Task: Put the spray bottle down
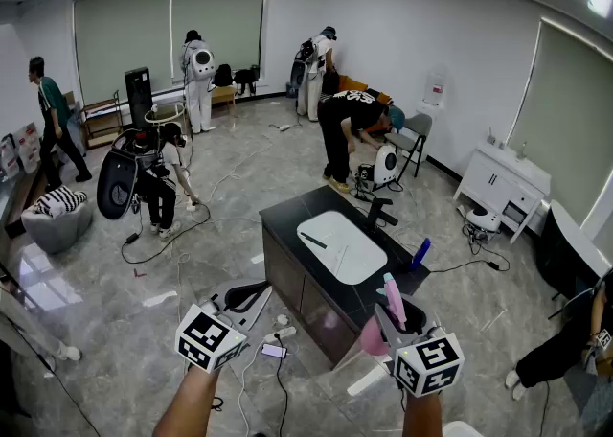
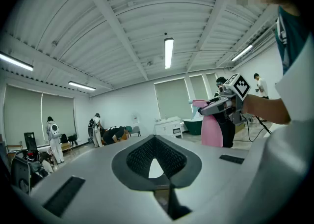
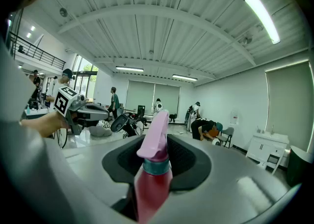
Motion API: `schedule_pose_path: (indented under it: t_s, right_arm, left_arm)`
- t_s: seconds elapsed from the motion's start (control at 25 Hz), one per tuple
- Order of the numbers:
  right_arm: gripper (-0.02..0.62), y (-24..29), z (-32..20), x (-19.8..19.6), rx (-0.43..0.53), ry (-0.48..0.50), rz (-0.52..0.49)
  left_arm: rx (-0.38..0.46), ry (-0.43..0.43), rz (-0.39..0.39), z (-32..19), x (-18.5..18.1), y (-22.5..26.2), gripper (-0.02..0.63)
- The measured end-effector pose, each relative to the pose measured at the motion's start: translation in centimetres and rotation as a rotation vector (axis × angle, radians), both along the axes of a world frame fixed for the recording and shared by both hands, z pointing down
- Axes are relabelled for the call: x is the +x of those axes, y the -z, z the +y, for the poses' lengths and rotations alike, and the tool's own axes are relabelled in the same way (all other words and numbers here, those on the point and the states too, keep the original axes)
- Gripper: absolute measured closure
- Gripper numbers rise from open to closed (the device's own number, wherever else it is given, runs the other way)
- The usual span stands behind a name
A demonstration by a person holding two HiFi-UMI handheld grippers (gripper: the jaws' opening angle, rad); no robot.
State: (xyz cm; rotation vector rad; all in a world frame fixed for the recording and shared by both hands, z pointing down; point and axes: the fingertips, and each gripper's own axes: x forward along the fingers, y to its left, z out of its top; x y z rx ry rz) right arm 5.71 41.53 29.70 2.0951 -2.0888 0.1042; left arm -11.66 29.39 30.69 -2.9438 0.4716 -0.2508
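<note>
My right gripper (image 1: 391,322) is shut on a spray bottle (image 1: 394,299) with a pink trigger head, a teal collar and a red-pink body (image 3: 153,183). The bottle stands upright between the jaws, held in the air at the near right corner of the black counter (image 1: 287,219). In the left gripper view the bottle (image 2: 212,130) and the right gripper (image 2: 230,105) show at the right. My left gripper (image 1: 263,288) hovers left of the counter, over the floor. Its jaws meet at the tips (image 2: 154,142) with nothing between them.
The counter holds a white sink basin (image 1: 340,245), a black faucet (image 1: 379,212) and a blue bottle (image 1: 420,253). Cables and a phone (image 1: 274,351) lie on the floor below my left hand. Several people work farther back, and a white cabinet (image 1: 500,184) stands at the right wall.
</note>
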Motion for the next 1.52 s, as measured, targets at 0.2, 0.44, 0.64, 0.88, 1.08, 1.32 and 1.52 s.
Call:
schedule_pose_path:
  t_s: [0.2, 0.44, 0.64, 0.88, 1.08, 1.32, 1.52]
  right_arm:
    - [0.456, -0.7, -0.1, -0.3, -0.004, -0.005, -0.001]
    - [0.456, -0.9, -1.3, -0.3, -0.008, -0.017, -0.01]
    - [0.456, -1.0, -2.3, -0.8, -0.006, -0.039, -0.024]
    - [0.456, -0.6, -4.4, -1.9, 0.026, -0.062, -0.048]
    - [0.456, -0.4, -6.5, -3.2, 0.044, -0.071, -0.052]
    - [0.456, -0.3, -9.0, -3.5, 0.039, -0.068, -0.041]
    - [0.456, -0.3, -11.6, -2.4, 0.044, -0.042, -0.041]
  left_arm:
    - [-0.001, -0.007, 0.0, -0.2, -0.2, -0.6, 0.6]
    - [-0.008, -0.019, -0.002, -1.4, -0.5, -0.9, 0.6]
    - [-0.013, -0.033, -0.003, -2.7, -1.4, -1.1, 0.6]
    - [-0.017, -0.053, 0.003, -5.2, -3.1, -1.3, 0.6]
    - [-0.019, -0.072, 0.002, -7.0, -4.6, -2.0, 0.6]
    - [-0.024, -0.076, -0.002, -8.7, -5.2, -2.5, 0.6]
    - [-0.019, -0.047, -0.006, -10.5, -5.0, -2.5, 0.6]
